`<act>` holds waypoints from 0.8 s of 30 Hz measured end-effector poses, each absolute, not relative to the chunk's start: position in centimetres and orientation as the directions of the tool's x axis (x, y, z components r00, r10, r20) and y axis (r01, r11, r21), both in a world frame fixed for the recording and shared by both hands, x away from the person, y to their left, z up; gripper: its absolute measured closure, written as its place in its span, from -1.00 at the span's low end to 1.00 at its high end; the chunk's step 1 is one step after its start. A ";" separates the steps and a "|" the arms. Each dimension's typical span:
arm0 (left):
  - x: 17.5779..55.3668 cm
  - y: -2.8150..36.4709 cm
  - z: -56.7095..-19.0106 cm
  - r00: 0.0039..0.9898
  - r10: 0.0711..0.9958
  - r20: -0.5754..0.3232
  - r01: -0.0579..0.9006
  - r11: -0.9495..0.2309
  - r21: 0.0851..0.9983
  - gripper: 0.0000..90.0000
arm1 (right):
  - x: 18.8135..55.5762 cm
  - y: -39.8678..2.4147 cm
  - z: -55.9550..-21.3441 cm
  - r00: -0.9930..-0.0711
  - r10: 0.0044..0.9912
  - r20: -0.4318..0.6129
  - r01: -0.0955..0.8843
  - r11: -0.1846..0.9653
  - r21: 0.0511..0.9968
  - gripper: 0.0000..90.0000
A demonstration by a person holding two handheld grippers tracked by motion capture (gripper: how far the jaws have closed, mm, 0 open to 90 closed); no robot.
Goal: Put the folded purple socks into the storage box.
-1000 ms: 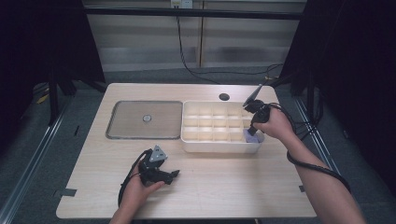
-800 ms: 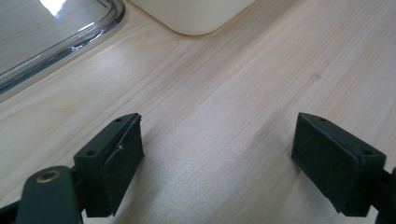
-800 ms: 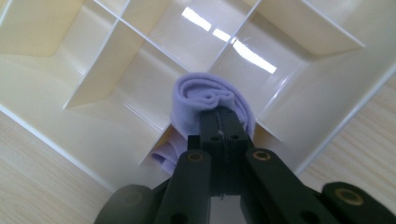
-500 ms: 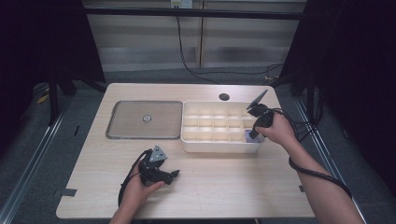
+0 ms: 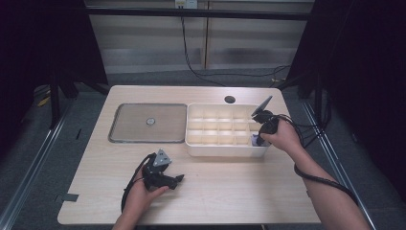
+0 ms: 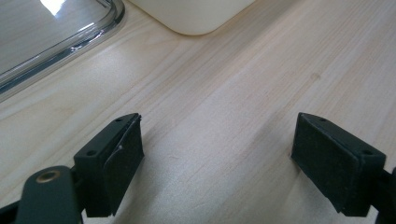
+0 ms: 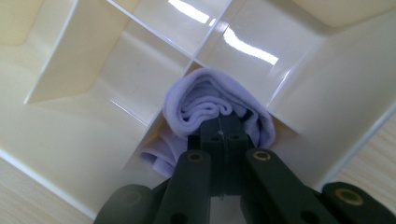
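High view: vs 1 s ago, hardly any change; R hand sits a bit lower at the box (image 5: 225, 149), near-right cell. Right gripper (image 7: 227, 128) jaws pinched together on the lilac cloth (image 7: 205, 105), a rolled wad inside that cell, folds facing up; long axis unclear. Left gripper (image 6: 217, 161) wide apart, holding nothing, on table (image 6: 224, 93).
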State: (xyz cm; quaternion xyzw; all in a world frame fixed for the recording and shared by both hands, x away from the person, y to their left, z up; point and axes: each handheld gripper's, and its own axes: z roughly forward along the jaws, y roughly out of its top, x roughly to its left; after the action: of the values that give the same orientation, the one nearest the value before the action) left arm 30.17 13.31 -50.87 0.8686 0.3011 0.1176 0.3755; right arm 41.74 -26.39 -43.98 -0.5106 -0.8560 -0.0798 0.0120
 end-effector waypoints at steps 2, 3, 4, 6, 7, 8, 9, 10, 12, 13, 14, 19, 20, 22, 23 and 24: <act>30.2 13.3 -50.9 0.791 0.611 -0.022 0.434 -0.536 0.724 -0.65 | 41.8 -26.3 -44.0 -0.481 0.871 0.096 0.875 0.470 0.120 1.00; 30.2 13.3 -50.9 0.791 0.611 -0.023 0.435 -0.536 0.724 -0.65 | 41.8 -26.3 -44.0 -0.483 0.871 0.093 0.874 0.472 0.115 1.00; 30.2 13.3 -50.9 0.791 0.611 -0.022 0.435 -0.536 0.724 -0.65 | 41.9 -26.2 -44.1 -0.485 0.870 0.089 0.873 0.476 0.108 1.00; 30.2 13.3 -50.9 0.790 0.612 -0.023 0.436 -0.536 0.723 -0.65 | 41.9 -26.0 -44.3 -0.486 0.870 0.083 0.873 0.478 0.101 1.00; 30.2 13.3 -50.9 0.790 0.612 -0.023 0.436 -0.536 0.723 -0.65 | 41.9 -25.9 -44.4 -0.485 0.871 0.080 0.873 0.477 0.096 1.00; 30.2 13.3 -50.9 0.791 0.612 -0.021 0.434 -0.536 0.724 -0.65 | 42.0 -25.9 -44.5 -0.484 0.872 0.077 0.874 0.477 0.092 1.00; 30.2 13.3 -50.9 0.792 0.611 -0.022 0.434 -0.536 0.724 -0.65 | 42.0 -25.9 -44.6 -0.485 0.871 0.080 0.873 0.478 0.092 1.00; 30.2 13.3 -50.9 0.791 0.612 -0.022 0.435 -0.536 0.723 -0.65 | 42.0 -25.9 -44.6 -0.483 0.872 0.080 0.875 0.476 0.092 1.00; 30.2 13.3 -50.9 0.790 0.612 -0.023 0.436 -0.536 0.723 -0.65 | 42.1 -25.9 -44.7 -0.479 0.874 0.085 0.877 0.472 0.087 1.00; 30.2 13.3 -50.9 0.790 0.612 -0.022 0.436 -0.536 0.723 -0.65 | 42.1 -25.9 -44.7 -0.477 0.875 0.084 0.878 0.471 0.085 1.00; 30.2 13.3 -50.9 0.790 0.612 -0.023 0.436 -0.536 0.723 -0.65 | 42.2 -25.9 -44.7 -0.479 0.874 0.082 0.877 0.473 0.081 1.00; 30.2 13.3 -50.9 0.791 0.612 -0.022 0.435 -0.536 0.724 -0.65 | 42.1 -25.9 -44.8 -0.482 0.872 0.078 0.875 0.476 0.087 1.00; 30.2 13.3 -50.9 0.791 0.612 -0.023 0.436 -0.535 0.724 -0.65 | 42.0 -25.9 -44.7 -0.482 0.872 0.081 0.875 0.475 0.089 1.00; 30.2 13.3 -50.9 0.791 0.612 -0.022 0.435 -0.537 0.723 -0.65 | 42.0 -26.1 -44.7 -0.481 0.872 0.090 0.876 0.473 0.097 1.00; 30.2 13.3 -50.9 0.791 0.612 -0.022 0.435 -0.536 0.723 -0.65 | 42.0 -26.1 -44.7 -0.478 0.873 0.094 0.877 0.470 0.097 1.00; 30.2 13.3 -50.9 0.791 0.612 -0.022 0.435 -0.536 0.724 -0.65 | 42.0 -26.2 -44.7 -0.478 0.873 0.096 0.877 0.470 0.097 1.00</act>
State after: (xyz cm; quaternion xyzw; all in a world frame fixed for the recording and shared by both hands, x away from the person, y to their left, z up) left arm 30.17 13.30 -50.88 0.8683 0.3013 0.1179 0.3761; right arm 42.01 -26.19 -44.66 -0.5106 -0.8571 -0.0662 0.0163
